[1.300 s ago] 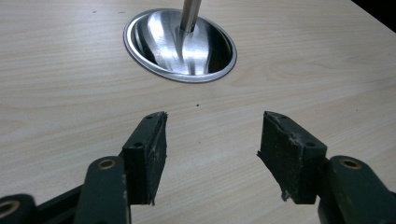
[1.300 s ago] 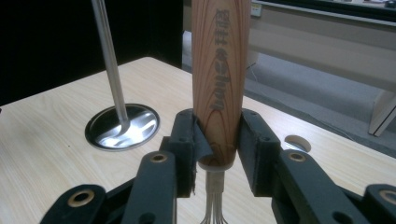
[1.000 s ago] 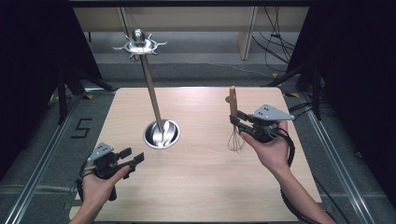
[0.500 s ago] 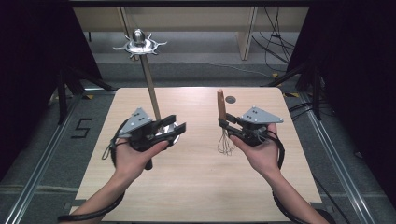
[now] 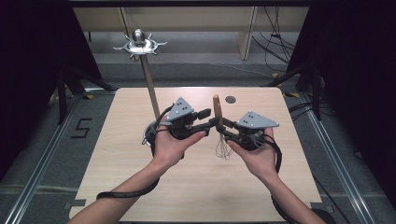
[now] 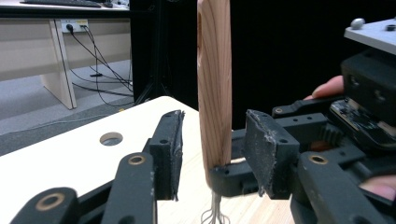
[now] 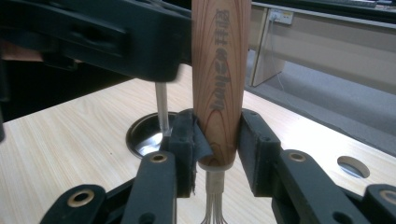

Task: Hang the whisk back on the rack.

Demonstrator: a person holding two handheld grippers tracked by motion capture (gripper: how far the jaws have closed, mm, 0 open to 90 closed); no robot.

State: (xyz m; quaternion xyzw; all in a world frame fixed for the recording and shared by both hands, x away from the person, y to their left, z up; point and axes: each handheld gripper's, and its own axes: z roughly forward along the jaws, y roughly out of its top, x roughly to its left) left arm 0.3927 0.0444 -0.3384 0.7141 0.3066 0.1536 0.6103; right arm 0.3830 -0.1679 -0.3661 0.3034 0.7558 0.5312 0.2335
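From the high view, the right gripper (image 5: 223, 132) clamps a whisk (image 5: 218, 116) upright over the table (image 5: 116, 186), the left gripper (image 5: 211, 122) beside it. In the left gripper view its jaws, just closing, flank the wooden handle (seemingly untouching). The right gripper view shows pads squeezing the handle's base.

A white "5" (image 5: 82, 128) is painted on the grey floor (image 5: 42, 140) at the frame's left; dark characters printed down the whisk's wooden handle (image 7: 219, 70) cannot be read
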